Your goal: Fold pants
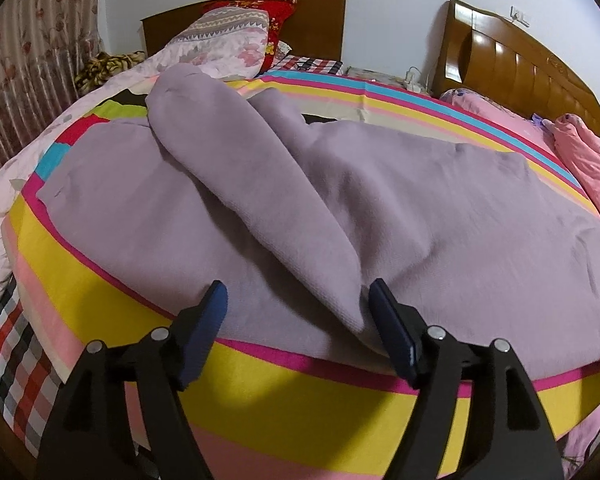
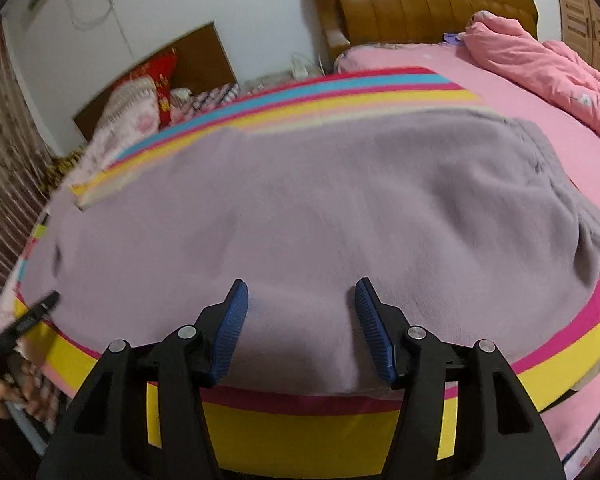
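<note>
Lilac fleece pants (image 1: pixel 300 200) lie spread on a striped sheet (image 1: pixel 260 392) on the bed. In the left wrist view one leg is folded diagonally over the other, forming a raised ridge (image 1: pixel 228 152). My left gripper (image 1: pixel 296 296) is open, just above the near edge of the pants where the ridge ends. In the right wrist view the pants (image 2: pixel 320 208) lie flat, with the waistband (image 2: pixel 572 200) at the right. My right gripper (image 2: pixel 300 296) is open and empty over the near edge. The tip of the left gripper (image 2: pixel 40 308) shows at the far left.
Pillows (image 1: pixel 236 36) and a wooden headboard (image 1: pixel 520 64) stand at the back. A pink quilt (image 2: pixel 540 60) is bunched at the right of the bed. A curtain (image 1: pixel 32 72) hangs at the left. A checked blanket (image 1: pixel 16 352) lies under the sheet's near left edge.
</note>
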`<state>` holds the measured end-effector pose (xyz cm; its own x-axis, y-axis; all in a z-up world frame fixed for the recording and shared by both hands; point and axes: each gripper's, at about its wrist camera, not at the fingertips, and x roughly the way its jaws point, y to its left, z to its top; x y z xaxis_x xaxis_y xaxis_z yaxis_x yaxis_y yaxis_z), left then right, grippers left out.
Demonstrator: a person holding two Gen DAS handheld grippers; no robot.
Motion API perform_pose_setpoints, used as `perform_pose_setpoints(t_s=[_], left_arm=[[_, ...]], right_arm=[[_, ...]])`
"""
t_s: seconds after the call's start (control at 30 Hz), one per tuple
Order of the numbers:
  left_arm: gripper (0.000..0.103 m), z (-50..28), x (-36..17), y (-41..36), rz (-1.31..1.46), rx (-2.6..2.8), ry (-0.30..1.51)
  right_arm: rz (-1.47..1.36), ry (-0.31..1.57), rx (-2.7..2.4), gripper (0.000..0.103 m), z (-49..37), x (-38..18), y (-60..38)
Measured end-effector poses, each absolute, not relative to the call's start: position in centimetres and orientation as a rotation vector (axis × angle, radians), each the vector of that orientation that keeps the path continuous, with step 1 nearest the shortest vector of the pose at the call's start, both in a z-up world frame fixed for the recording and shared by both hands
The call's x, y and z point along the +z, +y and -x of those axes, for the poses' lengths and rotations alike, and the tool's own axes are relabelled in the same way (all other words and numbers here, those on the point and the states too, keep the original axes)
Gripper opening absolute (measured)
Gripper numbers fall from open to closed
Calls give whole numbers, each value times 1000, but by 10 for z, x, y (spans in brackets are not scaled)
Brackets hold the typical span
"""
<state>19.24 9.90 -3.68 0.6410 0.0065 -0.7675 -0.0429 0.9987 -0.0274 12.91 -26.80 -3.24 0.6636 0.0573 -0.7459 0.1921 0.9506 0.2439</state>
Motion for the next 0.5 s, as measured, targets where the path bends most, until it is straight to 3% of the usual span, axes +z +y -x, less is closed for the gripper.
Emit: perform_pose_setpoints(t_s=[0.17, 0.5], left_arm=[[83, -193, -37, 98, 46, -10, 873], [86, -190, -31, 114, 134, -83, 871]], right_arm=[[-260, 853, -95, 59, -125, -33, -262], [-286, 795, -97, 63, -147, -2, -237]])
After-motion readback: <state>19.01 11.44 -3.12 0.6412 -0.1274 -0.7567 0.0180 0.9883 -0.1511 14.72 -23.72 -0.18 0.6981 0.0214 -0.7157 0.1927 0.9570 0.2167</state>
